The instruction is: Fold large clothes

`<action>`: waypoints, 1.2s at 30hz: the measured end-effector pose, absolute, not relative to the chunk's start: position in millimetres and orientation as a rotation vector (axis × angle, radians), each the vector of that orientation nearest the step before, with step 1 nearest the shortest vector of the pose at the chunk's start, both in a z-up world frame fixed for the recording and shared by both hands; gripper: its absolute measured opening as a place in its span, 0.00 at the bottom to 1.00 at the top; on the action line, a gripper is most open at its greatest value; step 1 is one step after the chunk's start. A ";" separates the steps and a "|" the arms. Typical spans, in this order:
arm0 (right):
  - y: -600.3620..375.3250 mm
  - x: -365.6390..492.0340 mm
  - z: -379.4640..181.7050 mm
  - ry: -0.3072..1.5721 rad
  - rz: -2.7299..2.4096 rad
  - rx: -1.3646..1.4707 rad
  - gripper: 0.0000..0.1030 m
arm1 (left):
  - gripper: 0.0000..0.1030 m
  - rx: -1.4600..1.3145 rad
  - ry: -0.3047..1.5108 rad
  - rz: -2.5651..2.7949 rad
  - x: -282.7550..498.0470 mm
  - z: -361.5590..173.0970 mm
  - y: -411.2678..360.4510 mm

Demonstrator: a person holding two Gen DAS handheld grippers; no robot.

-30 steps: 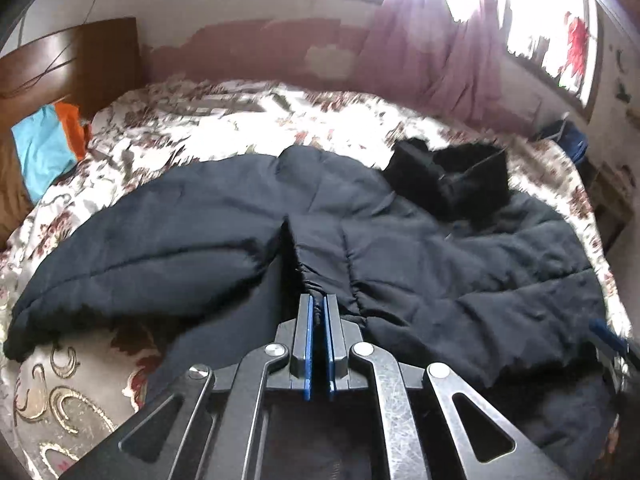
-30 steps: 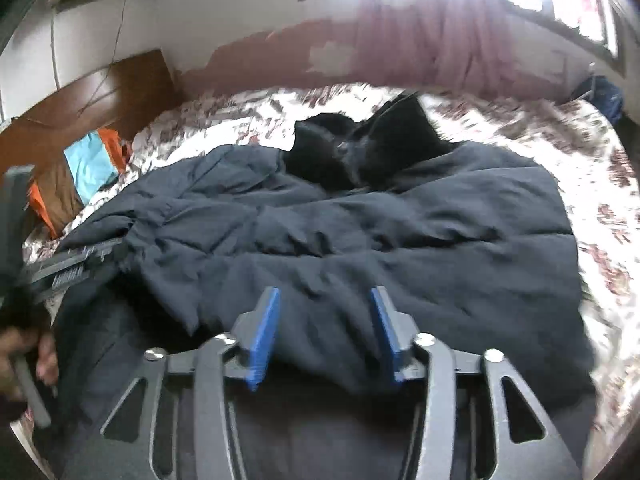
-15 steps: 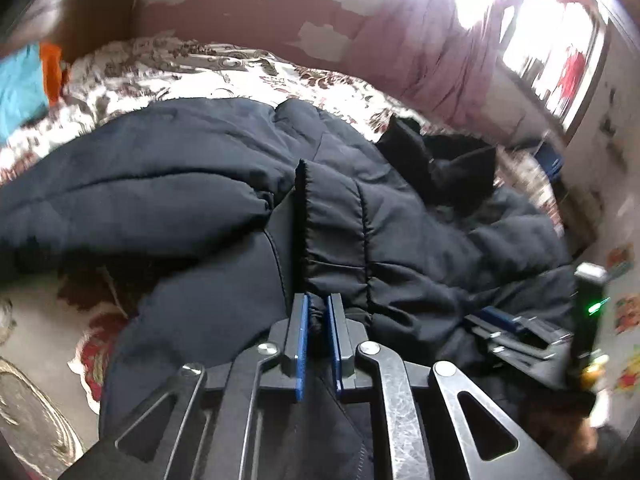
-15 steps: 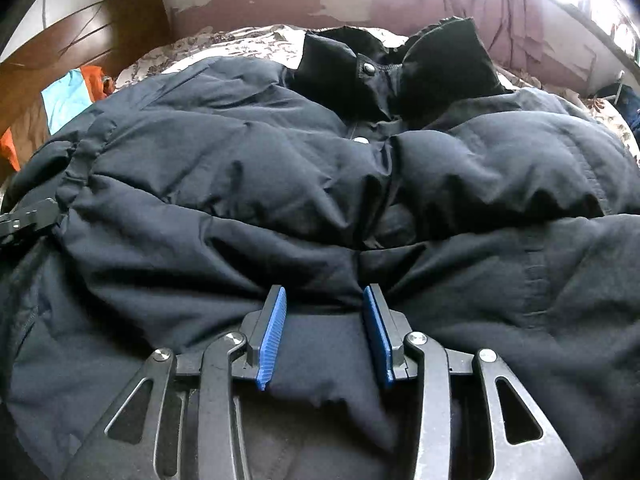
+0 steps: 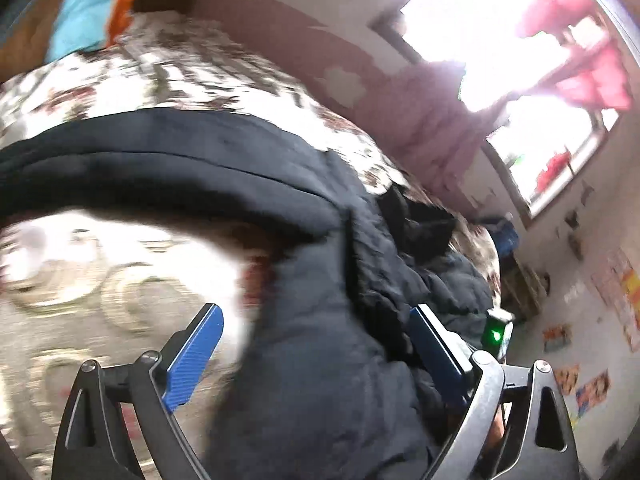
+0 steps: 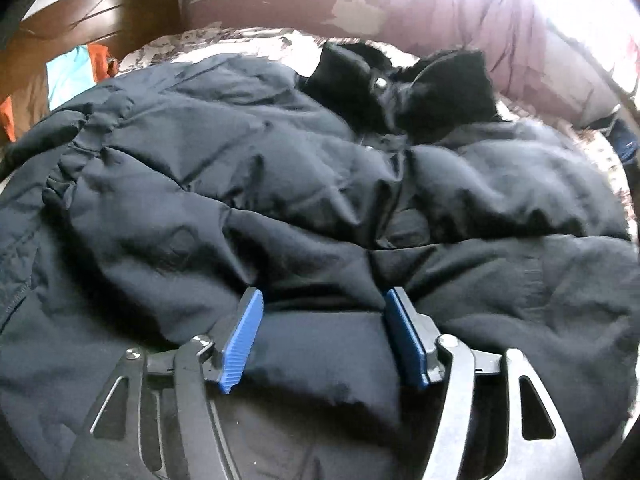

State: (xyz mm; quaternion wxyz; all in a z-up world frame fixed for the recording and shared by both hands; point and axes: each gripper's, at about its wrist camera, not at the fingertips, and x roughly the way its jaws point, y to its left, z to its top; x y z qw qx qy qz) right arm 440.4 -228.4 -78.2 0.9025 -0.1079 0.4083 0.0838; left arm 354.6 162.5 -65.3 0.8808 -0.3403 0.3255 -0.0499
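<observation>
A large dark navy padded jacket lies spread on the bed, its black furry collar at the far side. One sleeve is folded across the body, with its gathered cuff at the left. My right gripper is low over the near hem. Its jaws are opening, and a puffy fold lies loose between the blue pads. The left wrist view is blurred and tilted. There my left gripper is opening wide above the jacket edge and holds nothing.
A floral bedsheet covers the bed. A wooden headboard with blue and orange cloth stands at the far left. A pink curtain and bright window are behind. The other gripper's body with a green light is at the right.
My left gripper let go of the sleeve cuff, opened wide, rolled and swung left toward the jacket's edge. My right gripper's jaws widened around the fold near the hem.
</observation>
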 end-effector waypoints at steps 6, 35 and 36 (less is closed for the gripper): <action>-218.1 432.8 -50.0 0.829 0.176 -0.149 0.71 | 0.91 -0.971 0.642 0.034 328.5 -92.6 254.0; -145.4 478.1 -57.6 0.836 0.170 0.043 0.81 | 0.09 -1.329 0.490 0.368 367.4 -145.1 373.0; -148.7 474.0 -53.7 0.828 0.176 0.041 0.81 | 0.08 -1.304 0.478 0.369 367.9 -137.0 371.2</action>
